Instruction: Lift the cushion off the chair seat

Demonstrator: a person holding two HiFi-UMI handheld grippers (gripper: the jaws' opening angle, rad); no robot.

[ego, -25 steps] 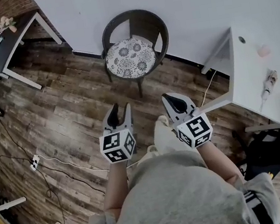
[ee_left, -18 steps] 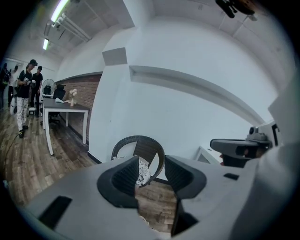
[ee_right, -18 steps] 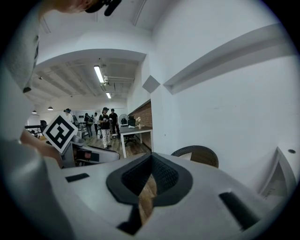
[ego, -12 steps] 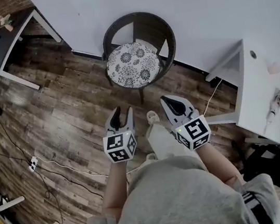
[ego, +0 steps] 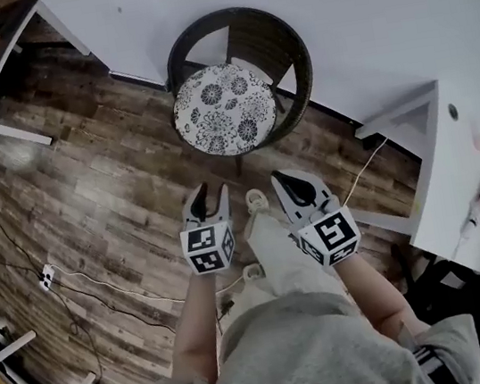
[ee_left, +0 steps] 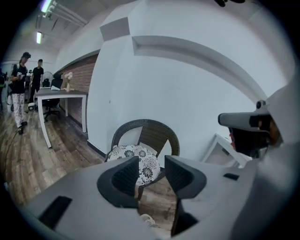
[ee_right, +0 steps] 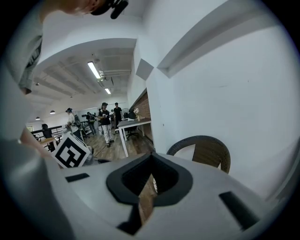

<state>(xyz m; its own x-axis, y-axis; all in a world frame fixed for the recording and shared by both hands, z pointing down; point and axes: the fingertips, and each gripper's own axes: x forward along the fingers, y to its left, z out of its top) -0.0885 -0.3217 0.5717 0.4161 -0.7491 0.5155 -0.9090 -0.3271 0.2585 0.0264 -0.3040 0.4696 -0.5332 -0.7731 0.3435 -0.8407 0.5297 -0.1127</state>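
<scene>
short of the cushion (ego: 225, 109) on the chair (ego: 293, 42), my left gripper (ego: 208, 191) gapes empty to take its rim; my right gripper (ego: 283, 178) is closed on nothing.

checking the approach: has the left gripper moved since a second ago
Yes. In the head view the left gripper is nearer the cushion on the chair than before; the gap between them has narrowed.

approach: bare floor (ego: 122, 187) up to chair (ego: 293, 42) front
chair rim: wraps seat back + sides
right: white table (ego: 457, 166) close by
</scene>
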